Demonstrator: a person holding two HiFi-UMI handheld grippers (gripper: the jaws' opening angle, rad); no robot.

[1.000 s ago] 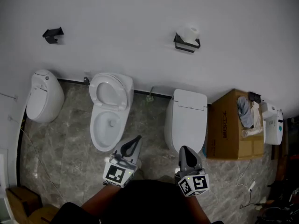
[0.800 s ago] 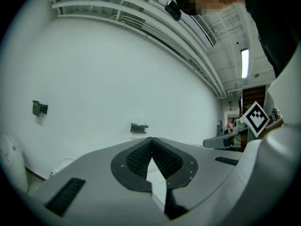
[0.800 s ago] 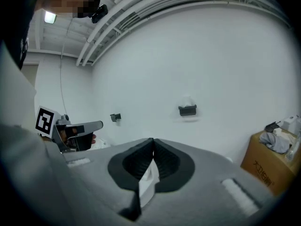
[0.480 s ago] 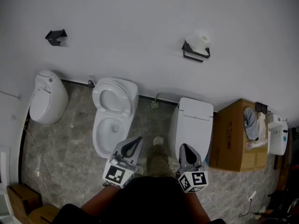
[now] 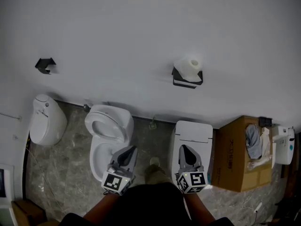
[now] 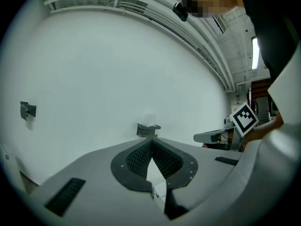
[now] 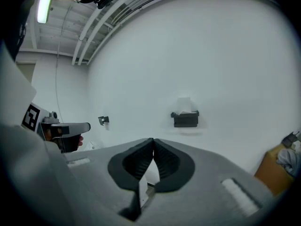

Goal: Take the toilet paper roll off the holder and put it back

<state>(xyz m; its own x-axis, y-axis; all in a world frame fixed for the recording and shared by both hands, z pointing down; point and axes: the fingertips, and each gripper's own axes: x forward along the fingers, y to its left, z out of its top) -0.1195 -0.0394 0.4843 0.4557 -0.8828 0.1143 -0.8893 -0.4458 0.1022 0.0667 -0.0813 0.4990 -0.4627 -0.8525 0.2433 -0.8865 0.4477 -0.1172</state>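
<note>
Left hand-held gripper (image 5: 130,149) and right hand-held gripper (image 5: 183,149) both pressed together, nothing pinched. Toilet paper roll (image 5: 189,66) sitting on the black holder (image 5: 187,81) up on the wall, well apart from either. Easy to knock or squash the roll if going in without spreading the jaws first. No readable writing anywhere; print on the cardboard box (image 5: 230,154) too small.

The toilet paper roll (image 5: 188,65) is white and its holder (image 5: 187,82) black, against a plain white wall (image 5: 117,27). The floor (image 5: 66,168) is grey with pale marble-like veining, the toilet (image 5: 106,126) white, the cardboard box (image 5: 230,149) brown. The left tool (image 5: 132,148) and right tool (image 5: 183,147) are grey, with black-and-white square markers.
</note>
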